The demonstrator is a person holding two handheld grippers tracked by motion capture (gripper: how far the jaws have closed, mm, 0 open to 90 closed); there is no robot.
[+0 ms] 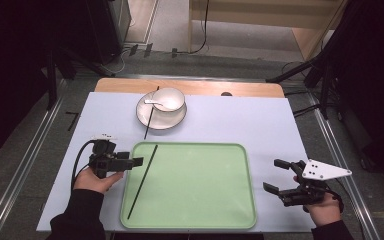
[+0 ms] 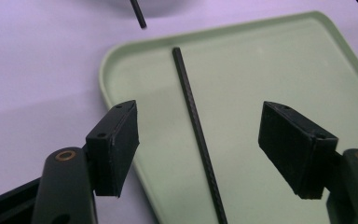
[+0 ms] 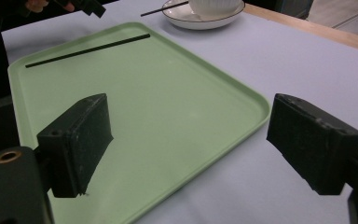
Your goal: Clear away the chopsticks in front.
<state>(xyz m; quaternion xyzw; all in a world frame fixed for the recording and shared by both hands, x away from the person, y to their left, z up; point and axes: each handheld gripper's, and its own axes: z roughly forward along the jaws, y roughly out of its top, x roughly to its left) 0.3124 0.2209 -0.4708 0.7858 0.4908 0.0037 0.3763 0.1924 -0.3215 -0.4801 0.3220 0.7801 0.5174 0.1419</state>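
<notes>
Black chopstick (image 1: pixel 142 181) lies flat along the left side of the green tray (image 1: pixel 200 220), slanting from near the tray's far edge down to its near-left corner, touched by nothing. Left gripper (image 1: pixel 130 163) sits just left of it at the tray's edge, jaws released and empty; right gripper (image 1: pixel 275 175) is well apart past the tray's right edge, jaws wide and empty. Second chopstick (image 1: pixel 150 116) leans on the plate (image 1: pixel 145 117) under the bowl (image 1: pixel 169 99) with a spoon (image 1: pixel 155 103), beyond the tray.

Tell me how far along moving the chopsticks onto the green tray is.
About halfway. One chopstick already lies in the green tray, and the left tongs stand open beside it, holding nothing. The second chopstick leans on the plate by the bowl, untouched. The right tongs wait open.
</notes>
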